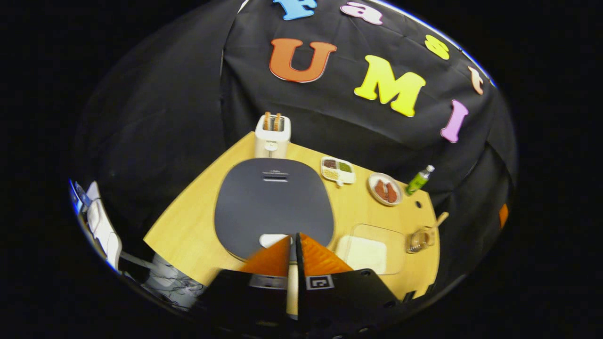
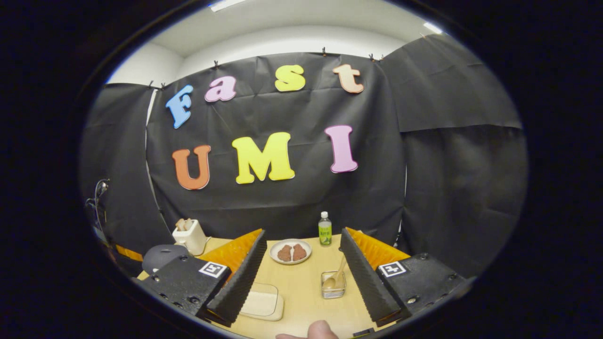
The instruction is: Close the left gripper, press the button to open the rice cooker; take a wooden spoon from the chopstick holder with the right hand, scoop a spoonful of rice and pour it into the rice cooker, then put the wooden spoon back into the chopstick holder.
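cooker [image 1: 273,202] at tabletop centre, lid down | left tongs [image 1: 296,241] pressed together above button [image 1: 272,240] | right tongs [image 2: 301,263] spread, spoon [image 2: 335,278] at 12 o'clock | risk: tips slipping off button, lid not released

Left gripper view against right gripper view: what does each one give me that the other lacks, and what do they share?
Left gripper view's own: the left gripper, fingers together, at the rice cooker's white button, and a divided dish of grains.
Right gripper view's own: the right gripper, fingers wide apart, a fingertip at the bottom edge, and the ceiling.
Shared: rice cooker, toaster, plate, green bottle, chopstick holder with the wooden spoon, rice tray.
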`<state>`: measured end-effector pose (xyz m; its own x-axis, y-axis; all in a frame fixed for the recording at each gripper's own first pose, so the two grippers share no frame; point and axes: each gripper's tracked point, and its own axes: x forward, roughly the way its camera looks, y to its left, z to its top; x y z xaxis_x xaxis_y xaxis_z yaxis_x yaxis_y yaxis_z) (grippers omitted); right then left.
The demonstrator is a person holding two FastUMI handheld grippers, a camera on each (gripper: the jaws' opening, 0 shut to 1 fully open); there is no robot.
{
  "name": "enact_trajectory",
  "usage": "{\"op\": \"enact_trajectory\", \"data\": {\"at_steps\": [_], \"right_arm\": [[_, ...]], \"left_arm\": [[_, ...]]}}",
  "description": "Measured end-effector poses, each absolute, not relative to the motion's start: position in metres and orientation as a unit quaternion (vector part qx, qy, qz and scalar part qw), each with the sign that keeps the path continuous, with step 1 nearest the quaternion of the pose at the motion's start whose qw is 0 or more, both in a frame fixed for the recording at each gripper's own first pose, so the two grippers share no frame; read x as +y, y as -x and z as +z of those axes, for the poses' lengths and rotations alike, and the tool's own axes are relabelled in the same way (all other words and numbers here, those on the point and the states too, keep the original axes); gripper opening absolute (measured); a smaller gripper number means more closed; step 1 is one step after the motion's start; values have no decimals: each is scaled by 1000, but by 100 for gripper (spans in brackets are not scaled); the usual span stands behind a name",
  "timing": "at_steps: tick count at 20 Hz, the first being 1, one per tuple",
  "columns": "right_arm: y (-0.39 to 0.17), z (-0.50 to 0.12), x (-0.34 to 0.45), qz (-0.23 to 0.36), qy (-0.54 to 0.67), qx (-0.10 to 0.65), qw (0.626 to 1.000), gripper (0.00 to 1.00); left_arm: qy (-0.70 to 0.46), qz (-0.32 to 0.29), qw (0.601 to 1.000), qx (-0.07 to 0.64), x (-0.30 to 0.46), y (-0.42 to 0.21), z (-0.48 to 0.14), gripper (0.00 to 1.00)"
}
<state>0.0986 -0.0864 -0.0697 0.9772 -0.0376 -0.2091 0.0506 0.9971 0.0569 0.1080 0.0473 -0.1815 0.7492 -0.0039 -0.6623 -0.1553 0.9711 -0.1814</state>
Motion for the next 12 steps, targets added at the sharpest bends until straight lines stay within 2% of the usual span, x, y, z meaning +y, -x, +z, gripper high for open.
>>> {"op": "enact_trajectory", "data": {"at_steps": [12], "right_arm": [[-97,-81,-99,-46,-21,127,991,100]], "left_arm": [[125,37,909,395,59,-135,-239,0]]}}
